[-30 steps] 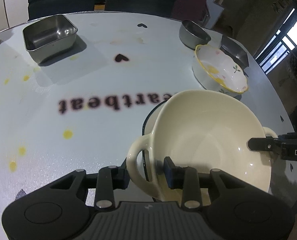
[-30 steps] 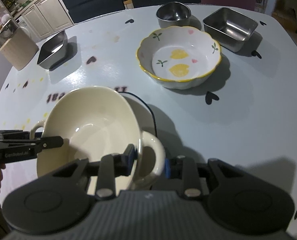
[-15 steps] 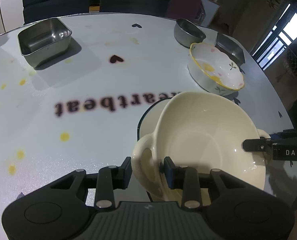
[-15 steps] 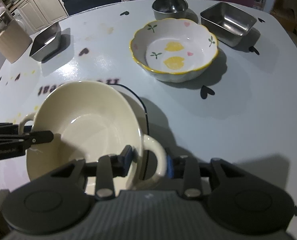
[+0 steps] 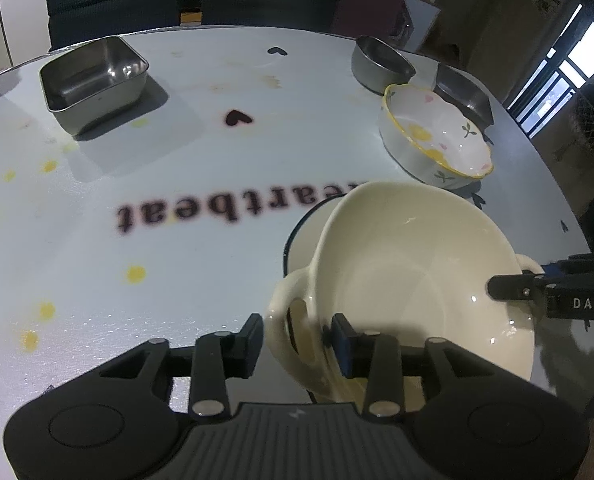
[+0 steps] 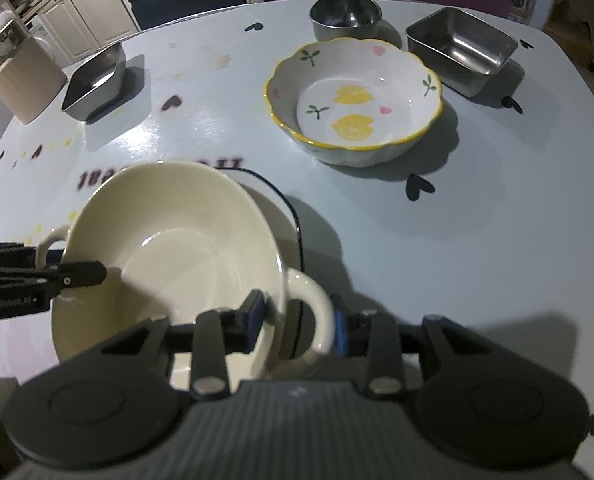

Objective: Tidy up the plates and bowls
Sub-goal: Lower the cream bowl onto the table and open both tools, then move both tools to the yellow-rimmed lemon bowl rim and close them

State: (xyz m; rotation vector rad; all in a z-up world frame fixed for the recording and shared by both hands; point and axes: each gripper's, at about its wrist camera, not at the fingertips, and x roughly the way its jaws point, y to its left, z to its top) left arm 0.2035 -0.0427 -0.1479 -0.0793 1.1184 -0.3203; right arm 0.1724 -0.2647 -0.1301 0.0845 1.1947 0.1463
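Here the work is shared between two hands, and reading from the left explains why; far left on the table (image 6: 497,208) stands a square steel tin (image 5: 95,82), empty and well apart from the action, so it plays no part yet. Next comes the left gripper (image 5: 297,338), its fingers set at a middling width around one loop handle of the cream two-handled bowl (image 5: 409,280), one pad outside the loop and one against the bowl's inner wall; the hold looks like a clamp on that handle. The bowl hangs tilted above a black-rimmed plate (image 6: 281,216), which lies flat on the table beneath it; probably the plate is the stacking base, and the bowl is being carried over it or lifted off it, though which I cannot tell. At the opposite handle the right gripper (image 6: 297,316) does the mirror job, fingers straddling the loop and rim; two grips seem sensible because the bowl is wide, glazed and likely slippery. Further right sits the scalloped lemon-print bowl (image 6: 355,100), just beyond the plate, perhaps the next piece to nest; behind it stand a round steel bowl (image 6: 345,14) and a second steel tin (image 6: 461,46), both empty.
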